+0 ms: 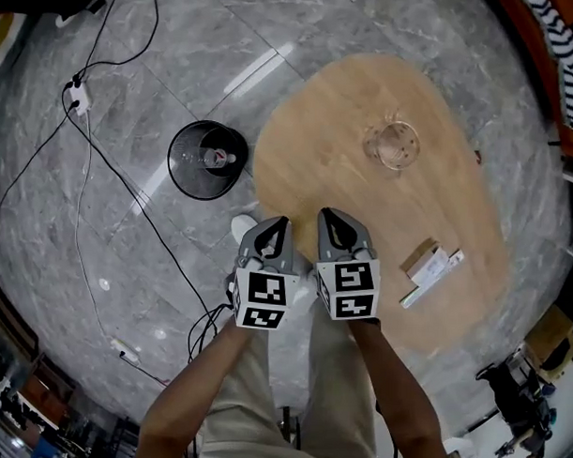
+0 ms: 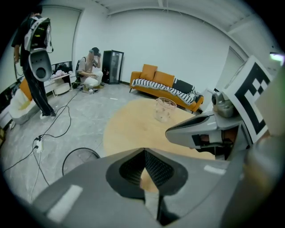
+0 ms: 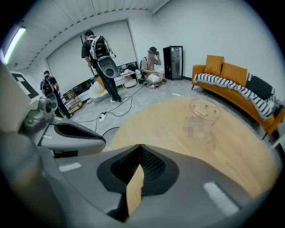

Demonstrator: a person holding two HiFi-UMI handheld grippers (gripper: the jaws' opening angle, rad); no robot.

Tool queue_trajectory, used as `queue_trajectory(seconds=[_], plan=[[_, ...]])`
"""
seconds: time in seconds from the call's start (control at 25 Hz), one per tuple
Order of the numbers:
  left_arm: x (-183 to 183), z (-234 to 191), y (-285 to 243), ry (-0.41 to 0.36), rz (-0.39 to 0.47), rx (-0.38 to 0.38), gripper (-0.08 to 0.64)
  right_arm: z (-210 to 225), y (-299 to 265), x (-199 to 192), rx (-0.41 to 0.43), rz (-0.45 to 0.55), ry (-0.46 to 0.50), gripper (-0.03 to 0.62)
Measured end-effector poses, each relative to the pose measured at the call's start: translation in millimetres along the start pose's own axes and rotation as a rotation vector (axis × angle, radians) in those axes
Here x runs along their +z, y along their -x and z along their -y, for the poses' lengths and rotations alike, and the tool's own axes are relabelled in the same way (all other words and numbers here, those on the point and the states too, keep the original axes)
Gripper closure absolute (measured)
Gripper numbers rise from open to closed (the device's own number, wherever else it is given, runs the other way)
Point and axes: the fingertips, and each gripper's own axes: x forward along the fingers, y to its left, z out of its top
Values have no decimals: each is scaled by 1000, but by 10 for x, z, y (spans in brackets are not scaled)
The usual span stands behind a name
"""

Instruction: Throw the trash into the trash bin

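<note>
A black round trash bin [image 1: 187, 173] stands on the grey floor left of the oval wooden table [image 1: 328, 121], with a small item lying inside it. On the table stand a clear plastic cup [image 1: 394, 145] and, near the right edge, a small cardboard box [image 1: 428, 262]. My left gripper [image 1: 276, 222] and right gripper [image 1: 330, 216] hang side by side over the table's near edge, between bin and box. Both are shut with nothing between their fingers. The left gripper [image 2: 144, 151] points toward the cup [image 2: 163, 108]; the right gripper [image 3: 140, 146] also faces the cup [image 3: 204, 111].
Black cables and a white power strip [image 1: 80, 97] trail over the floor left of the bin. An orange sofa [image 2: 165, 84] stands beyond the table. Several people [image 3: 100, 55] are at the far wall. My own legs and a white shoe [image 1: 241, 228] are below the grippers.
</note>
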Motion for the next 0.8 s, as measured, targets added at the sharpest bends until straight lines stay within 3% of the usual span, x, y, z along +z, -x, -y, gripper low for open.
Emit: queue_trajectory(seconds=[0.48, 0.8], plan=[[221, 1095, -292, -157, -22, -106, 560, 984, 774, -603, -168, 37, -194, 566], [195, 1897, -421, -267, -52, -204, 560, 1651, 1354, -1065, -351, 66, -368, 543]])
